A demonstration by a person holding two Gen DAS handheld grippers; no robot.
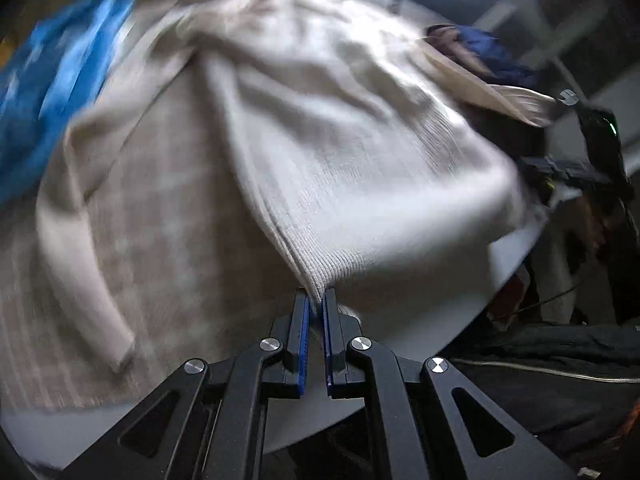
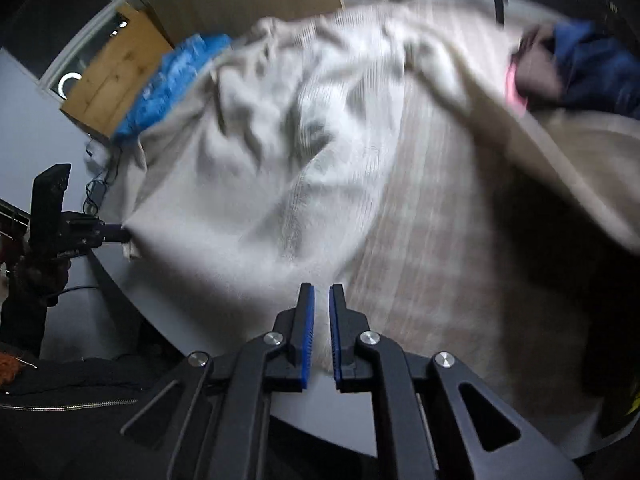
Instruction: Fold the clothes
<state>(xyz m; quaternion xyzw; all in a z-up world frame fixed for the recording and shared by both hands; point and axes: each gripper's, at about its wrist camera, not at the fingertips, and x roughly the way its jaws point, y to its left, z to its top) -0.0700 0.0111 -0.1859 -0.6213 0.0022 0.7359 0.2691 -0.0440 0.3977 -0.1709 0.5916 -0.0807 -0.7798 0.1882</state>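
A cream knitted sweater (image 1: 328,128) hangs lifted over the table. My left gripper (image 1: 317,300) is shut on its ribbed hem corner. One sleeve (image 1: 80,272) trails down at the left. In the right wrist view the sweater (image 2: 280,152) spreads from my right gripper (image 2: 321,296), whose pads are nearly together; the cloth meets them but the blur hides the hold. The left gripper (image 2: 116,234) shows there pinching the sweater's far corner. The right gripper (image 1: 560,100) shows in the left wrist view at the sweater's other corner.
A beige striped cloth (image 1: 168,220) covers the white table (image 1: 420,320). A blue patterned garment (image 1: 52,92) lies at the far left. A dark blue and brown pile of clothes (image 2: 568,72) lies at the far right. A wooden board (image 2: 116,76) stands behind.
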